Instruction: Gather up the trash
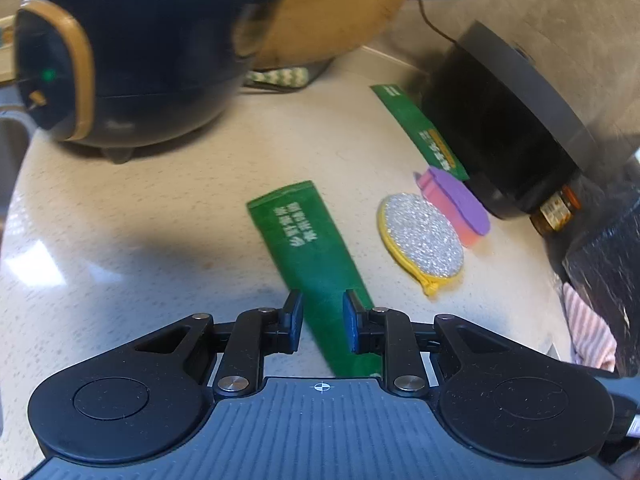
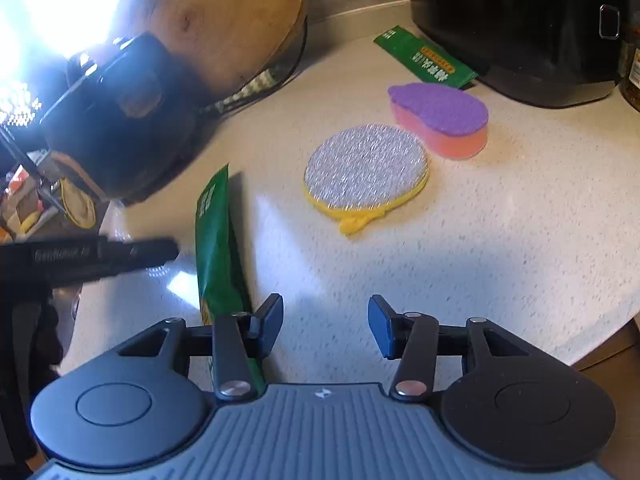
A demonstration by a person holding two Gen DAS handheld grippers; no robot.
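Green wrapper at lower centre of the left wrist view, one end between the narrow-set fingers of the left claw, apparently gripped; far end slanting toward upper left. Same wrapper at lower left of the right wrist view, seen edge-on, raised off the worktop, casting a shadow just beside it. Right claw half-wide, nothing between its fingers, only bare worktop below.

Second green wrapper at upper right, flat on the worktop, lying against the base of a black cooker. Between the two wrappers: round silver scouring pad with yellow rim, and just beside it a pink sponge with purple top.

Worktop pale, speckled, glossy, with bright glare patches at left and a broad shadow across the middle. Dark round appliance with gold trim at upper left; round wooden board leaning behind it. Beige wall with a thin dark cable at upper right. Striped pink cloth at right edge.
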